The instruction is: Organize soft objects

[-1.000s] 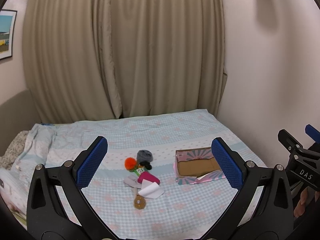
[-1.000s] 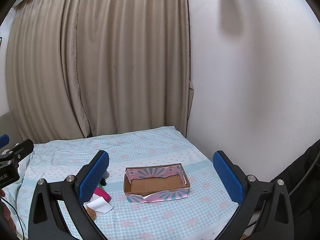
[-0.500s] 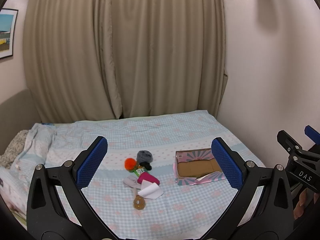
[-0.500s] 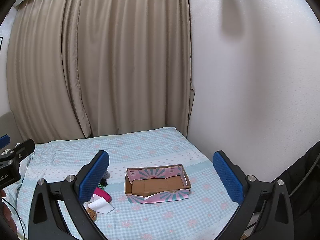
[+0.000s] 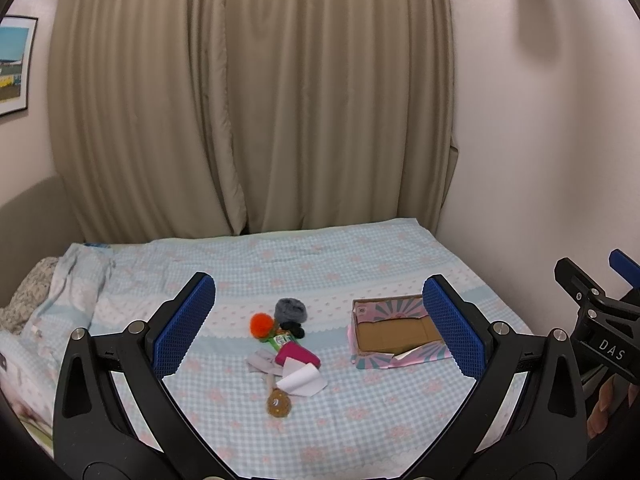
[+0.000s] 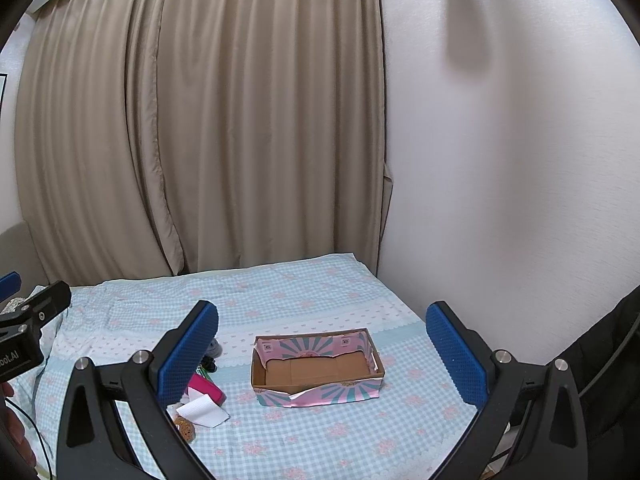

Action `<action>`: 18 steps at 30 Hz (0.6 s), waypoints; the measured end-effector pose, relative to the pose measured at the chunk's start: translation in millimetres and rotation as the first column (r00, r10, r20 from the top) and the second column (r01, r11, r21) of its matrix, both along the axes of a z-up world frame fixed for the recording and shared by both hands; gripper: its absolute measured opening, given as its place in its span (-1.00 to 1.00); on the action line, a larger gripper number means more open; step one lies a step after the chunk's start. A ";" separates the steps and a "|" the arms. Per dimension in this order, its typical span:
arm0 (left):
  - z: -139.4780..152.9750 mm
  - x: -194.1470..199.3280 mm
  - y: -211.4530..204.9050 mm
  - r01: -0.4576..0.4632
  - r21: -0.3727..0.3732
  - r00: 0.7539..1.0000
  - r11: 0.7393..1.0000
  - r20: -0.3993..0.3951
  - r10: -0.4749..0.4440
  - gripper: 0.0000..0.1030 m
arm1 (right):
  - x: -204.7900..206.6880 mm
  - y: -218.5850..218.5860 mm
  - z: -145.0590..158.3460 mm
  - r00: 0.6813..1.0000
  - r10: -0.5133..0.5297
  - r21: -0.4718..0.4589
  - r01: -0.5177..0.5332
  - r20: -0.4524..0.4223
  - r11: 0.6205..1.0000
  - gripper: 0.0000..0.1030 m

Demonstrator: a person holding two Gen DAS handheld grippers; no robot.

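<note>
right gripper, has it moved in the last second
Yes, slightly. In the right wrist view the cardboard box sits a touch lower against the right gripper fingers, suggesting the gripper tilted or lifted slightly.

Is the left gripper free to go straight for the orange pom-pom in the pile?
Probably yes. The left gripper is open and holds nothing, and the orange pom-pom lies at the pile's far-left edge with nothing covering it, though a green item touches its right side.

Pink sunburst box (image 6: 320, 394), blue-checked bedsheet (image 6: 320, 448)
</note>
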State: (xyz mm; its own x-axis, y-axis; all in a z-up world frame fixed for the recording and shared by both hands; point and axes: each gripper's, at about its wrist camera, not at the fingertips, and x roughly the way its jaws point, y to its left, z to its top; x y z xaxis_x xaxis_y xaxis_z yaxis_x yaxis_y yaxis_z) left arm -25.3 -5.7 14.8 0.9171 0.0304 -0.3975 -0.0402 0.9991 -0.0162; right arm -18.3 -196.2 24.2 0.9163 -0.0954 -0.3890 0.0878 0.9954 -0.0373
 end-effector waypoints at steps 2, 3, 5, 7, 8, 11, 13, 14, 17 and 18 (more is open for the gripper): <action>-0.2 0.0 -0.4 0.000 0.001 1.000 1.000 0.000 0.000 1.00 | -1.2 0.4 -0.6 1.000 0.001 0.001 -0.001 0.003 1.000 1.00; -0.2 -0.2 -0.5 0.000 0.001 1.000 1.000 0.001 0.000 1.00 | -1.3 0.6 -0.6 1.000 0.002 0.001 -0.002 0.003 1.000 1.00; -0.2 0.0 -0.6 0.001 0.001 1.000 1.000 0.000 -0.001 1.00 | -1.0 0.5 -0.7 1.000 0.003 0.002 -0.003 0.003 1.000 1.00; -0.8 -0.6 -1.1 0.001 0.004 1.000 1.000 0.001 -0.001 1.00 | -1.3 1.2 -1.3 1.000 0.001 0.002 -0.001 0.003 1.000 1.00; -0.6 -0.5 -1.7 0.001 0.005 1.000 1.000 0.001 -0.001 1.00 | -1.1 1.2 -0.9 1.000 0.002 0.002 -0.002 0.003 1.000 1.00; -1.1 -0.6 -3.1 0.001 0.009 1.000 1.000 0.002 -0.001 1.00 | -0.8 1.7 -0.9 1.000 0.003 0.003 -0.003 0.005 1.000 1.00; -1.2 -0.7 -4.0 0.000 0.009 1.000 1.000 0.002 0.000 1.00 | -0.1 1.5 -2.4 1.000 0.006 0.004 -0.006 0.006 1.000 1.00; -1.3 -0.6 -4.6 0.000 0.008 1.000 1.000 0.002 0.000 1.00 | 0.4 1.6 -2.2 1.000 0.007 0.004 -0.007 0.007 1.000 1.00; -1.5 -1.1 -4.9 -0.001 0.010 1.000 1.000 0.001 0.001 1.00 | 1.9 1.8 -2.4 1.000 0.009 0.004 -0.009 0.007 1.000 1.00; -1.6 -1.2 -3.9 0.000 0.010 1.000 1.000 0.002 0.000 1.00 | 2.6 2.0 -2.2 1.000 0.010 0.004 -0.010 0.006 1.000 1.00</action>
State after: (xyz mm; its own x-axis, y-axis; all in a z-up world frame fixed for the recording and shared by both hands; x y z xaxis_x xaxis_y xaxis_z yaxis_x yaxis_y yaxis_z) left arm -26.5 -9.6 13.3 0.9180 0.0346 -0.3951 -0.0405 0.9992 -0.0066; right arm -15.7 -194.2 22.0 0.9197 -0.0846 -0.3835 0.0778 0.9964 -0.0332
